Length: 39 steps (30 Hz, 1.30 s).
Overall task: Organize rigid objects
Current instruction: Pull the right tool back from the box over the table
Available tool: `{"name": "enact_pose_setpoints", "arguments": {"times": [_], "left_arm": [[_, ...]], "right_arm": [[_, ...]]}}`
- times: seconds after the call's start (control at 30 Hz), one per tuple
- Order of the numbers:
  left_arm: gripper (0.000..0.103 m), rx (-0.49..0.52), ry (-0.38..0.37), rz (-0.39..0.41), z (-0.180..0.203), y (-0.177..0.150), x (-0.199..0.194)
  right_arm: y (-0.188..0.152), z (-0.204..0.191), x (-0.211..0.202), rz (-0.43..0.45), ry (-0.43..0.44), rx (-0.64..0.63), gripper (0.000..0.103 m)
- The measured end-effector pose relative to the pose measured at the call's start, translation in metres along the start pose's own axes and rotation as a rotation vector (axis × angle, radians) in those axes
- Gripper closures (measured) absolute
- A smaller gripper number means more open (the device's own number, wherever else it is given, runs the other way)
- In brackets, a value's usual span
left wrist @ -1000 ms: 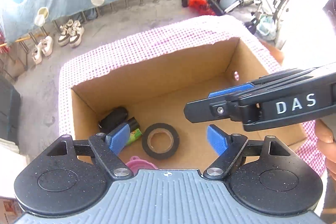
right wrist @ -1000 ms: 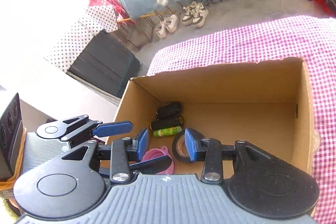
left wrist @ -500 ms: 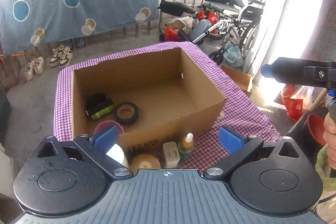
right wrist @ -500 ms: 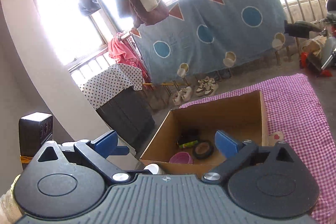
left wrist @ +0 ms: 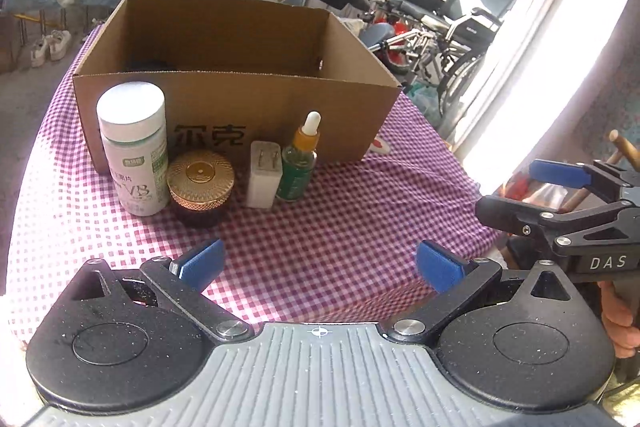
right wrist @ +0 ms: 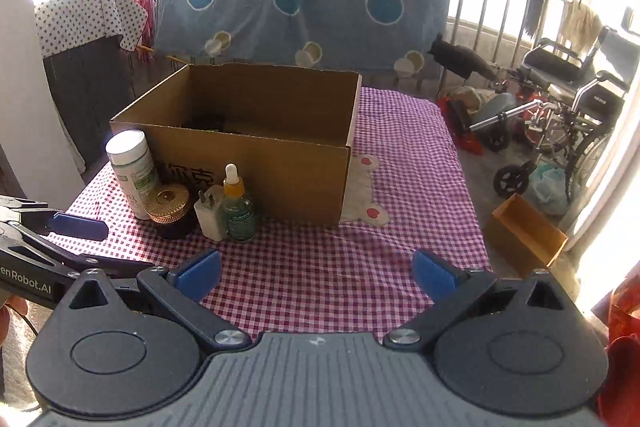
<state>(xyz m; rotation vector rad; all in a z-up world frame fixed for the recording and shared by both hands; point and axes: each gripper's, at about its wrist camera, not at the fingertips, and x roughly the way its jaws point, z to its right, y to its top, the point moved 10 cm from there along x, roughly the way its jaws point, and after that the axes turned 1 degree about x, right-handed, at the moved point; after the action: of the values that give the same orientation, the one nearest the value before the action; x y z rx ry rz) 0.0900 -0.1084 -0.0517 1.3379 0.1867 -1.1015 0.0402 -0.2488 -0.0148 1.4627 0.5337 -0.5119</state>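
**Both tongs wide, nothing held**

Nearest, the left gripper [left wrist: 318,265] and right gripper [right wrist: 316,273] are seen spread wide over the checked cloth [left wrist: 340,227], nothing between the pads. Further on, four things are lined up just before the cardboard box [left wrist: 248,107]: white bottle [left wrist: 134,147], gold-lidded jar [left wrist: 200,187], plug adapter [left wrist: 264,179], dropper bottle [left wrist: 300,163]. A wheelchair [right wrist: 572,95] is parked beyond.

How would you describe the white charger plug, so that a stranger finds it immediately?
Find the cardboard box on the checked cloth; four small things stand in a row before its front wall. The charger plug is third from the left, the only white block, with two metal prongs.
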Motion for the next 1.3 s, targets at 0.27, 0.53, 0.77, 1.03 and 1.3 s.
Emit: {"name": "enact_pose_setpoints", "arguments": {"times": [0.27,0.53,0.77,1.03,1.3], "left_arm": [[0.001,0.043,-0.03,0.016,0.002,0.001,-0.001],[0.0,0.05,-0.063,0.016,0.005,0.001,0.007],[0.0,0.043,-0.136,0.031,0.009,0.005,0.009],[0.0,-0.02,-0.206,0.019,0.009,0.002,0.021],[0.0,0.175,-0.012,0.05,0.014,0.007,0.034]], "right_arm": [[0.004,0.009,-0.003,0.041,0.038,0.065,0.0],[0.011,0.027,0.007,0.071,-0.035,0.054,0.0],[0.013,0.032,0.015,0.087,0.105,0.141,0.0],[0.01,0.028,0.025,0.077,0.158,0.211,0.0],[0.014,0.027,0.03,0.094,0.261,0.28,0.0]]}}
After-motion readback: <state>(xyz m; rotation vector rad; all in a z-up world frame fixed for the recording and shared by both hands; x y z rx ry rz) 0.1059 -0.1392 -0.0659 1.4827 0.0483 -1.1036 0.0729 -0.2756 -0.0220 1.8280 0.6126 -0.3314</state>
